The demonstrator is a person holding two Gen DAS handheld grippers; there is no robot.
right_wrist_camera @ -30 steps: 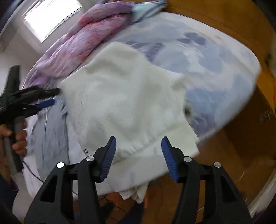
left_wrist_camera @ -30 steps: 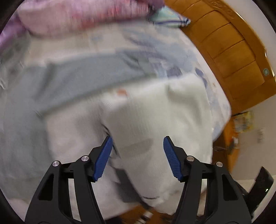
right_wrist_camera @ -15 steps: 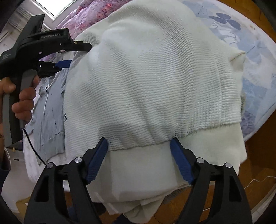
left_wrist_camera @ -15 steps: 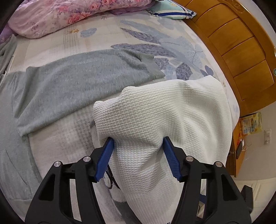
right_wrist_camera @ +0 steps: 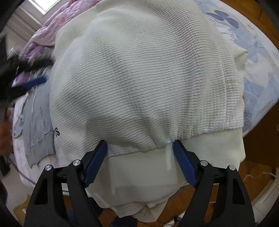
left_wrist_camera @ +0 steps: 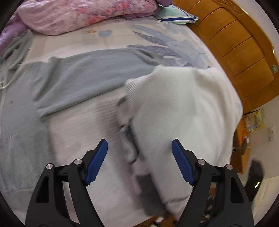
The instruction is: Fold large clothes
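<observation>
A white waffle-knit sweater (right_wrist_camera: 148, 78) lies folded over near the bed's edge, and it also shows in the left wrist view (left_wrist_camera: 183, 108). Its ribbed hem (right_wrist_camera: 143, 167) sits between the wide-apart fingers of my right gripper (right_wrist_camera: 139, 148); the jaws stand open around it, not clamped. My left gripper (left_wrist_camera: 139, 148) is open and empty, hovering over the white fabric, blurred by motion. A grey sweater (left_wrist_camera: 83, 78) lies flat on the bed beyond it. The left gripper shows blurred at the left of the right wrist view (right_wrist_camera: 31, 82).
A pink floral quilt (left_wrist_camera: 83, 15) and a striped pillow (left_wrist_camera: 176, 16) lie at the bed's far end. A wooden headboard (left_wrist_camera: 235, 47) runs along the right. The bed edge and wooden floor (right_wrist_camera: 258, 143) are below the sweater hem.
My left gripper has drawn back and to the left off the white sweater's fold and now holds nothing. The right gripper has closed in on the hem, which now bunches between its fingers.
</observation>
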